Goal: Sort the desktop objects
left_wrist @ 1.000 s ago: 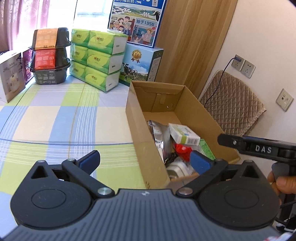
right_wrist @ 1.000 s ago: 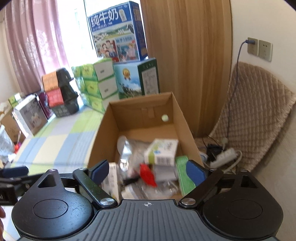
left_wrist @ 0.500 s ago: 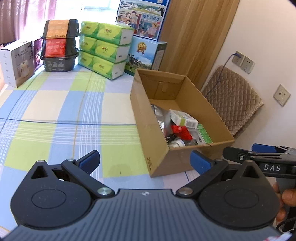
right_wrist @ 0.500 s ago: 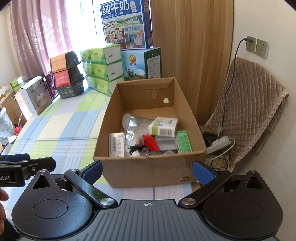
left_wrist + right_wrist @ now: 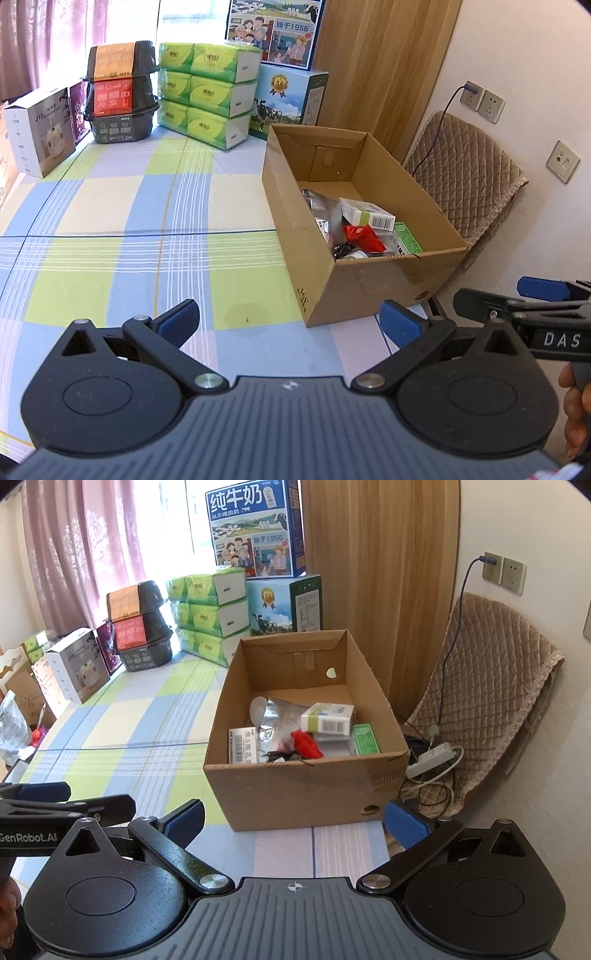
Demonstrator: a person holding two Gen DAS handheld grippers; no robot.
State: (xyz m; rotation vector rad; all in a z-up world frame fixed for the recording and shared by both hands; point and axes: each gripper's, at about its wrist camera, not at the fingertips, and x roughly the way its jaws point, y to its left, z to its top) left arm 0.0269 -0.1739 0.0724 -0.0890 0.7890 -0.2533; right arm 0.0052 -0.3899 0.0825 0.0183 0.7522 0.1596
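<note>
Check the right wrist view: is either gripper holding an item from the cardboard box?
No, the right gripper and the left gripper are both open and empty, short of the cardboard box.

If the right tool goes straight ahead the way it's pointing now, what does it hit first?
Most likely the near wall of the open brown cardboard box, which sits straight ahead of the open right tool on the checked cloth. Nothing shows between them, though depth is hard to judge.
</note>
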